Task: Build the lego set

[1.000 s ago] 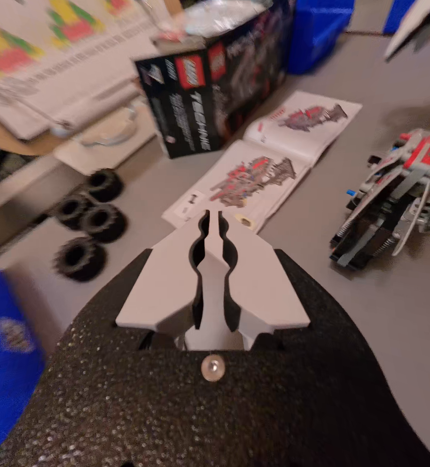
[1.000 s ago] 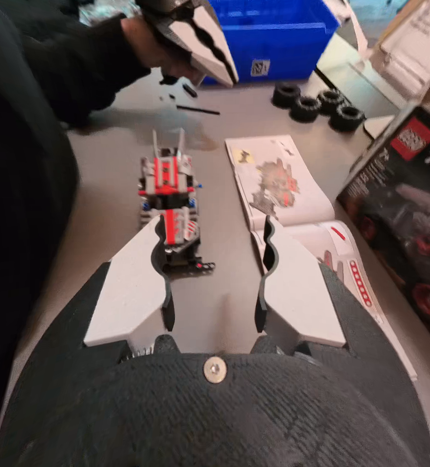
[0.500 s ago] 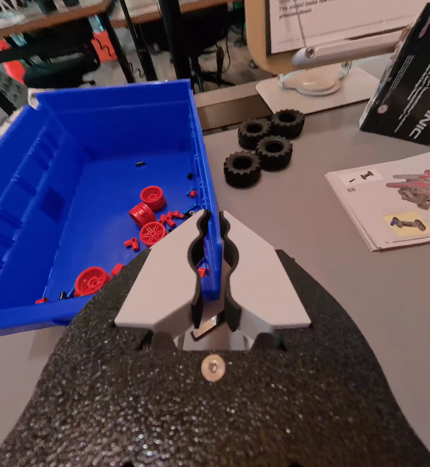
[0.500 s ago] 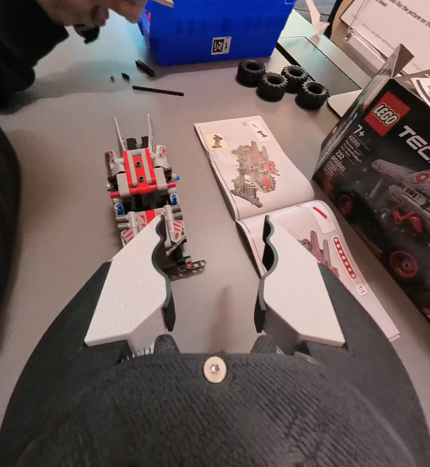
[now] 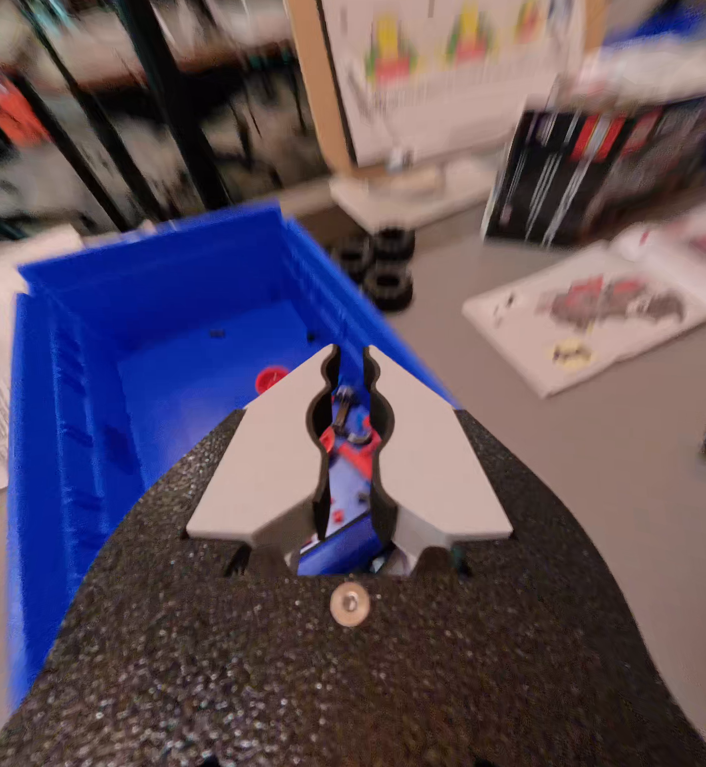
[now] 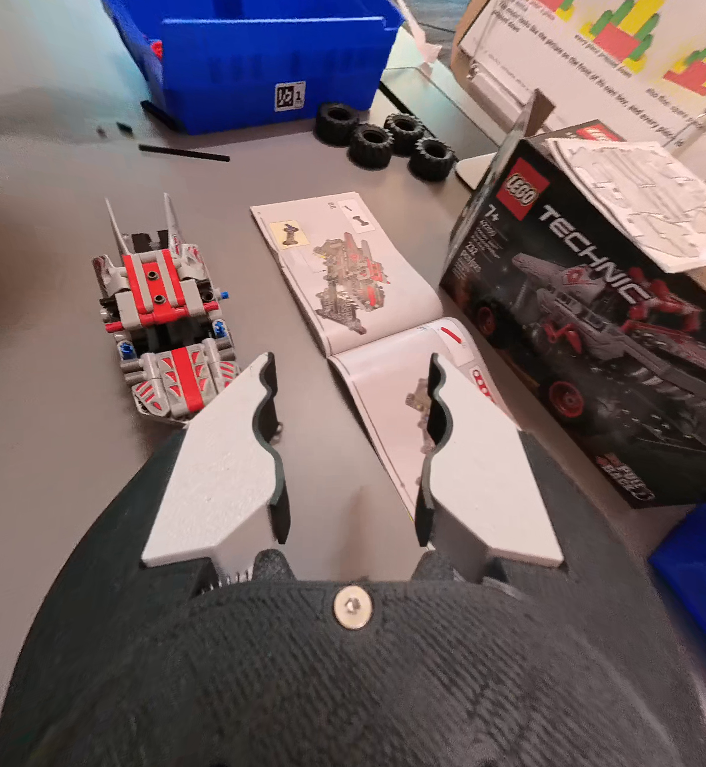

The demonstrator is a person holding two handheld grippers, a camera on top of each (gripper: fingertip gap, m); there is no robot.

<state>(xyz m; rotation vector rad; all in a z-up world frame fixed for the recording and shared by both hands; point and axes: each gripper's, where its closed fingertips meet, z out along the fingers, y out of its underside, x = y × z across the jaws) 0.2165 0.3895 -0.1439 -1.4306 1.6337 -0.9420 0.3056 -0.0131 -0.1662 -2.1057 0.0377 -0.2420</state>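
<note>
My left gripper (image 5: 349, 352) is shut and empty, held over the right side of the blue parts bin (image 5: 93, 415). A red wheel (image 5: 270, 377) and small red and black loose parts (image 5: 349, 440) lie on the bin floor under the fingers; this view is blurred. My right gripper (image 6: 351, 361) is open and empty above the grey table. The part-built grey, red and black lego vehicle (image 6: 164, 315) lies just ahead and left of it. The open instruction booklet (image 6: 355, 282) lies ahead and right.
Several black tyres (image 6: 384, 137) sit beside the blue bin (image 6: 268, 62). A black axle (image 6: 183, 152) and small black pieces (image 6: 123, 126) lie near it. The lego box (image 6: 592, 311) stands at the right, with another blue bin (image 6: 700, 560) at the near right. The tips of one gripper are about 40 cm away from the tips of the other. To the red wheel (image 5: 270, 377): left tips about 15 cm, right tips about 50 cm.
My left gripper has swung left from the booklet and model to over the blue bin, still shut. My right gripper stays open and has shifted slightly right; the other hand has left its view.
</note>
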